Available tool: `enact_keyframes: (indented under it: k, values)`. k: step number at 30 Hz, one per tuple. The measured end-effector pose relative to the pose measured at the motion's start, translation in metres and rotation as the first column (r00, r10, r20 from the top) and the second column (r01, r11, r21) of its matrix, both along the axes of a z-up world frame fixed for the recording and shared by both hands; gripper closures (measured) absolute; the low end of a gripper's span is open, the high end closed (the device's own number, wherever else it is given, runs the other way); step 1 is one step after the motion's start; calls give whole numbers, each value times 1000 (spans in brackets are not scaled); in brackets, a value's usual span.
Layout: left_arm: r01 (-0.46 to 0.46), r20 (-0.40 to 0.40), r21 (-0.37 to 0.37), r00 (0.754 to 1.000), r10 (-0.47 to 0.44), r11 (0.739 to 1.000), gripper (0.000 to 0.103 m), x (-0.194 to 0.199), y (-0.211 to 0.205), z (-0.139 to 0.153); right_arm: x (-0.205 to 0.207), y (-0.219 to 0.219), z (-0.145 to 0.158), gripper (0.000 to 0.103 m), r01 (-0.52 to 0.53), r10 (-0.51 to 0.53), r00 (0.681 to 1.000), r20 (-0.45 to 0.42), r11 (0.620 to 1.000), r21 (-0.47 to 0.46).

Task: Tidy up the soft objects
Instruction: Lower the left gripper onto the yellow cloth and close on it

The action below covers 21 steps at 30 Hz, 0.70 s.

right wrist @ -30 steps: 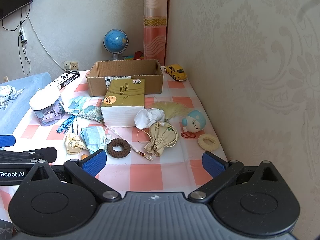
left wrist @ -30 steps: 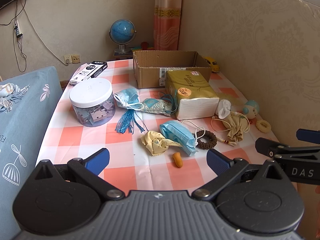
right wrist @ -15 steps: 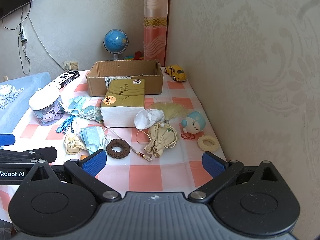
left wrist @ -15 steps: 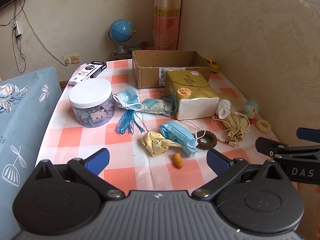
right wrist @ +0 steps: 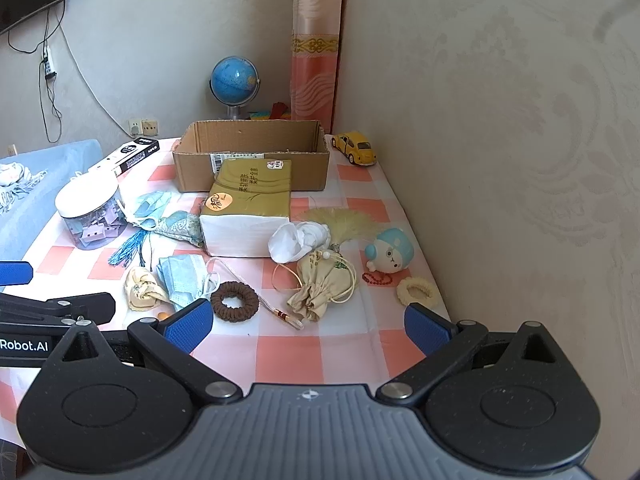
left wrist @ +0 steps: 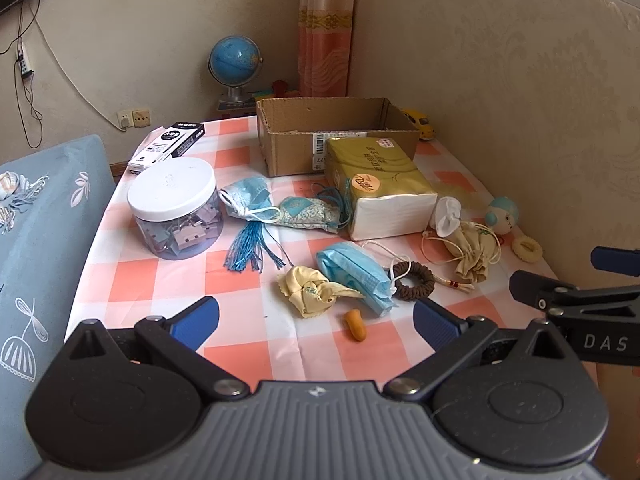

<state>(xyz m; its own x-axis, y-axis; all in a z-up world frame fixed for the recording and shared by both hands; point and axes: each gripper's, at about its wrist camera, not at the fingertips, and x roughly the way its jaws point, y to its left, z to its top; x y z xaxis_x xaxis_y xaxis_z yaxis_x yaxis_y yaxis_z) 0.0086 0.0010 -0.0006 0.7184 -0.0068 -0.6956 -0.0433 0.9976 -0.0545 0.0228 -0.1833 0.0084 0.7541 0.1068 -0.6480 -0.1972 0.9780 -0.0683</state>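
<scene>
An open cardboard box (left wrist: pixel 336 132) (right wrist: pixel 252 152) stands at the back of the checked table. In front of it lies a gold tissue pack (left wrist: pixel 380 184) (right wrist: pixel 248 204). Soft things are scattered nearer: a blue face mask (left wrist: pixel 354 270) (right wrist: pixel 182 276), a yellow cloth wad (left wrist: pixel 310 290) (right wrist: pixel 142 288), a brown scrunchie (left wrist: pixel 414 280) (right wrist: pixel 235 302), a beige drawstring pouch (left wrist: pixel 474 250) (right wrist: pixel 324 284), a second mask (left wrist: pixel 246 196) and a patterned sachet (left wrist: pixel 308 216). My left gripper (left wrist: pixel 316 322) and right gripper (right wrist: pixel 306 324) both hover open and empty over the near edge.
A clear jar with a white lid (left wrist: pixel 176 208) stands at the left beside a black-and-white carton (left wrist: pixel 168 146). A yellow toy car (right wrist: pixel 356 148), a blue-capped figurine (right wrist: pixel 390 256), a cream ring (right wrist: pixel 418 290) and an orange earplug (left wrist: pixel 356 324) lie about. A wall (right wrist: pixel 500 160) borders the right side.
Both grippers have crept slightly forward toward the table; nothing on the table has moved and both stay open.
</scene>
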Motion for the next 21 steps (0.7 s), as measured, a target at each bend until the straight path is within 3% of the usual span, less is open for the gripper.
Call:
enact_keyframes:
  k: [6, 12, 21]
  values:
    - [23, 13, 8, 1000, -23, 1000, 0, 4, 1, -2, 3, 1, -2, 0, -13, 13, 1000, 6, 1000, -7]
    - [109, 19, -13, 994, -109, 994, 0, 8, 4, -12, 9, 2, -10, 0, -61, 62, 998, 20, 997, -47]
    - [188, -14, 42, 982, -188, 981, 0, 23, 11, -35, 21, -3, -33, 0, -166, 166, 986, 1, 985, -42]
